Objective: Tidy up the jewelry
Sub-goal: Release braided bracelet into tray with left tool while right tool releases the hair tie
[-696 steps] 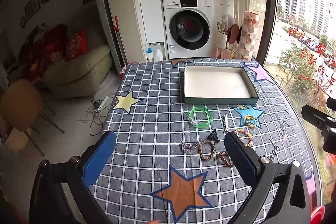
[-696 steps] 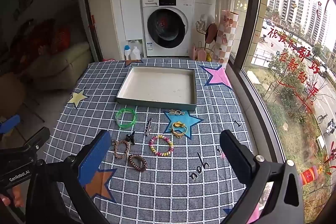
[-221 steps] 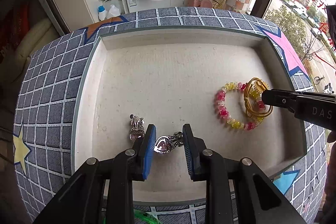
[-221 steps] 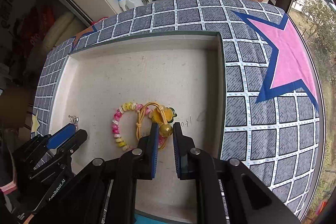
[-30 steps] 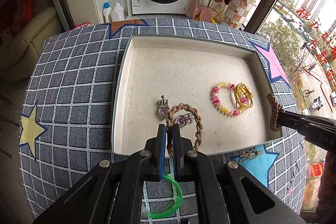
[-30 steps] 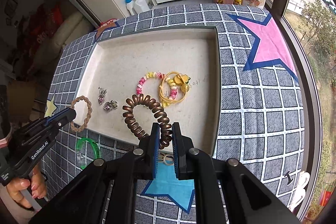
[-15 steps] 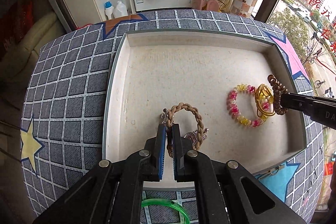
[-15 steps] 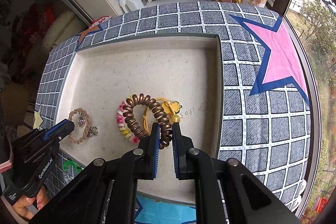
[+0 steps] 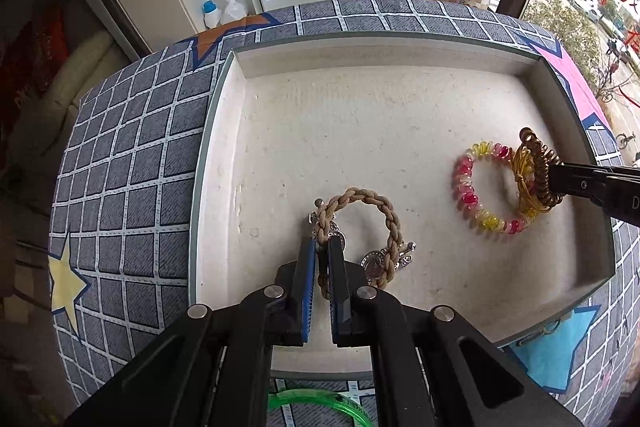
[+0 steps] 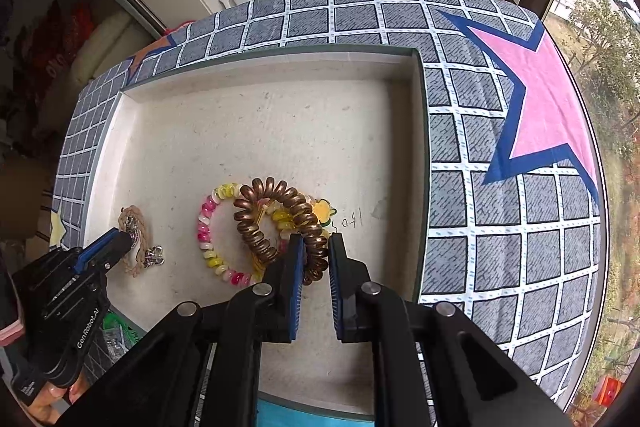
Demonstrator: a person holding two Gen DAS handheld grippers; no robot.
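1. Braided rope bracelet (image 9: pixel 374 215) is pinched between the left gripper's (image 9: pixel 322 247) jaws, low over the tray (image 9: pixel 218 155), above silver charms (image 9: pixel 374 265).
2. Coiled brown hair tie (image 10: pixel 280 219) is clamped by the right gripper (image 10: pixel 314 241), over a beaded bracelet (image 10: pixel 206 231).

Tray (image 9: pixel 216 131) on checked tablecloth (image 9: pixel 132 163)

Tray (image 9: pixel 216 163): shallow, cream-lined.
Braided bracelet (image 9: pixel 384 211): tan, in tray, over silver charms (image 9: pixel 374 265).
Beaded bracelet (image 9: pixel 466 193): pink-yellow, flat in tray.
Coil band (image 10: pixel 260 231): brown, atop beaded bracelet.
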